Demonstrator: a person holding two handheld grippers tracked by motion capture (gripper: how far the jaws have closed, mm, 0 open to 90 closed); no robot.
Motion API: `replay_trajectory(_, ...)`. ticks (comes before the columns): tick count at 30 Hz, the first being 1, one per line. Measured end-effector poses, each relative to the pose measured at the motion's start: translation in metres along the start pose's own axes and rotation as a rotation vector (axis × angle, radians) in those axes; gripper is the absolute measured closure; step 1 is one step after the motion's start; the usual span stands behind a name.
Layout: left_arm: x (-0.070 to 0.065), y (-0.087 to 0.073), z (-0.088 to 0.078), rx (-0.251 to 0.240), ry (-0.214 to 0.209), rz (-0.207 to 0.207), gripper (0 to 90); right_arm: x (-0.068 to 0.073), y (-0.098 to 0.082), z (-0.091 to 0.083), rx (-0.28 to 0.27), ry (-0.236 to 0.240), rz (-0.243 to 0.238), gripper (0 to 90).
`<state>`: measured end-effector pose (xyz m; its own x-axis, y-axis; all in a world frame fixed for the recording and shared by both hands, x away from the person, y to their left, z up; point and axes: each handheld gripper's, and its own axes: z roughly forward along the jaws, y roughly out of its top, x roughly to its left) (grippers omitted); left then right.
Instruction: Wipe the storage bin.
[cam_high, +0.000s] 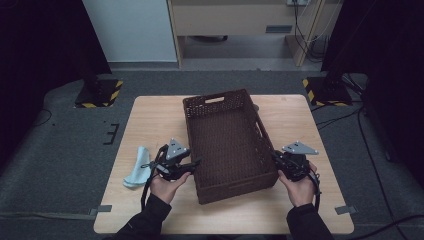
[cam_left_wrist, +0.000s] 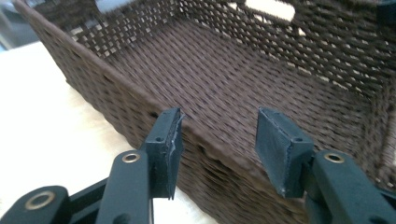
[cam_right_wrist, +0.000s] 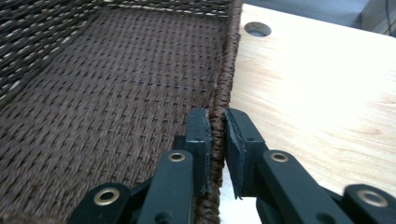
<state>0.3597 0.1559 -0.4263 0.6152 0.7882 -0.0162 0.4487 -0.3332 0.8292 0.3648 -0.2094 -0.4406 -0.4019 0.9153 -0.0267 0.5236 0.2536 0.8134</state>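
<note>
A dark brown woven basket (cam_high: 235, 187) lies lengthwise in the middle of a light wooden table (cam_high: 150, 120). My left gripper (cam_high: 196, 162) is at the basket's left wall near its front corner. In the left gripper view, the left gripper (cam_left_wrist: 219, 121) stands open astride the rim (cam_left_wrist: 93, 79), one pad outside and one inside, neither pressing on it. My right gripper (cam_high: 275, 156) is at the right wall. The right gripper view shows the right gripper (cam_right_wrist: 217, 119) shut on the rim (cam_right_wrist: 229, 60), with the pads pinching the braided edge. The inside of the basket is bare.
A crumpled light blue cloth (cam_high: 136, 170) lies on the table left of my left hand. A round hole (cam_right_wrist: 257, 29) is in the tabletop beyond the basket's right wall. Black stands with yellow-striped bases (cam_high: 100, 92) flank the table's far corners on the floor.
</note>
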Motion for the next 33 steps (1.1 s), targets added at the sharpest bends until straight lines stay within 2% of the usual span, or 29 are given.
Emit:
replay_trajectory(3, -0.001, -0.002, 0.006, 0.019, -0.003, 0.007, 49.6, -0.003, 0.001, 0.004, -0.008, -0.022, 0.002, 80.3)
replay_trajectory(4, -0.001, -0.003, 0.008, 0.022, -0.012, 0.004, 49.9, -0.003, 0.000, 0.004, -0.009, -0.024, 0.001, 79.0)
replay_trajectory(7, -0.003, -0.003, 0.008, 0.022, -0.001, 0.012, 50.1, -0.002, -0.001, 0.004, -0.001, -0.028, 0.006, 70.5)
replay_trajectory(8, -0.003, -0.003, 0.007, 0.019, -0.003, 0.009, 50.4, -0.002, -0.002, 0.003, -0.002, -0.027, 0.011, 70.2)
replay_trajectory(12, -0.007, -0.005, 0.007, 0.012, 0.001, 0.005, 50.3, -0.004, -0.004, -0.004, 0.003, -0.015, 0.024, 77.3)
replay_trajectory(15, -0.012, -0.004, 0.006, 0.011, -0.015, 0.016, 48.9, -0.005, -0.002, -0.002, 0.008, -0.031, 0.020, 80.9)
replay_trajectory(19, -0.016, -0.001, 0.005, 0.010, -0.056, 0.026, 47.7, -0.013, -0.001, 0.005, 0.004, -0.058, 0.021, 80.4)
replay_trajectory(22, -0.017, 0.000, 0.002, 0.002, -0.064, 0.031, 47.8, -0.018, -0.001, 0.005, -0.004, -0.073, 0.027, 76.1)
replay_trajectory(27, -0.010, 0.001, -0.005, -0.011, -0.054, 0.017, 46.1, -0.016, 0.002, -0.010, -0.047, -0.056, 0.033, 69.2)
replay_trajectory(30, -0.004, -0.001, -0.009, -0.013, -0.044, 0.011, 46.2, -0.013, 0.001, -0.019, -0.041, -0.080, 0.022, 73.0)
replay_trajectory(33, 0.002, -0.002, -0.010, -0.008, -0.038, -0.003, 45.6, -0.014, -0.001, -0.017, -0.014, -0.093, 0.024, 76.9)
